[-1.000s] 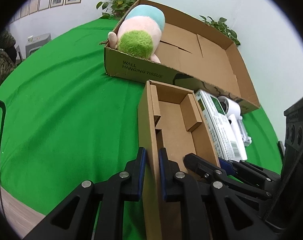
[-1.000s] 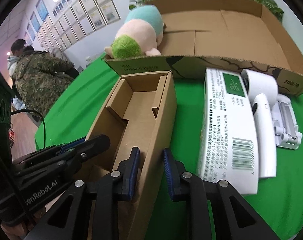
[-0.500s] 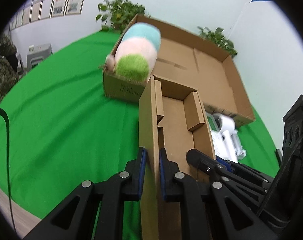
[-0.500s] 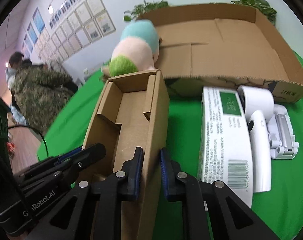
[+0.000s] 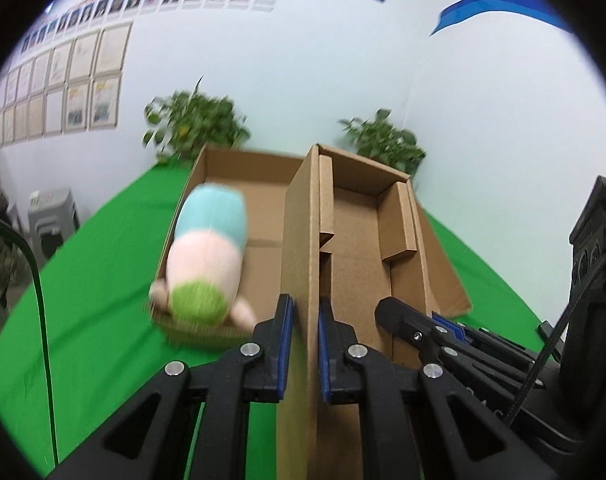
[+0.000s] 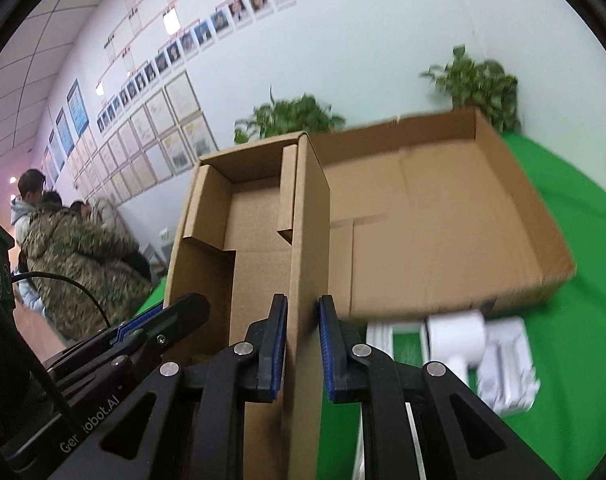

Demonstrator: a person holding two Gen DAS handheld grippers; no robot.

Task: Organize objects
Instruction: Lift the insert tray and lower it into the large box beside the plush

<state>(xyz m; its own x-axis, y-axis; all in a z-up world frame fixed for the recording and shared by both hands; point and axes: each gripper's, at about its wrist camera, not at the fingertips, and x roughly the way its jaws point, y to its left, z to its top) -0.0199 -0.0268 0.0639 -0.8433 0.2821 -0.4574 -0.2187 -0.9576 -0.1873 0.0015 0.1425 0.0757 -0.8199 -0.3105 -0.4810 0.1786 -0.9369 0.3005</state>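
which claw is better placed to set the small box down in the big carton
Right, though both must move together. The right claw pinches the small box wall beside the big carton's bare floor; the left claw faces the plush toy.

Two brown cardboard boxes, one small open box and one large shallow tray, one pastel plush toy, two leafy potted plants, two black grippers.

Both grippers were black plastic: left gripper, right gripper. Blue ribbed pads, silver screws, black cable at 9 o'clock.
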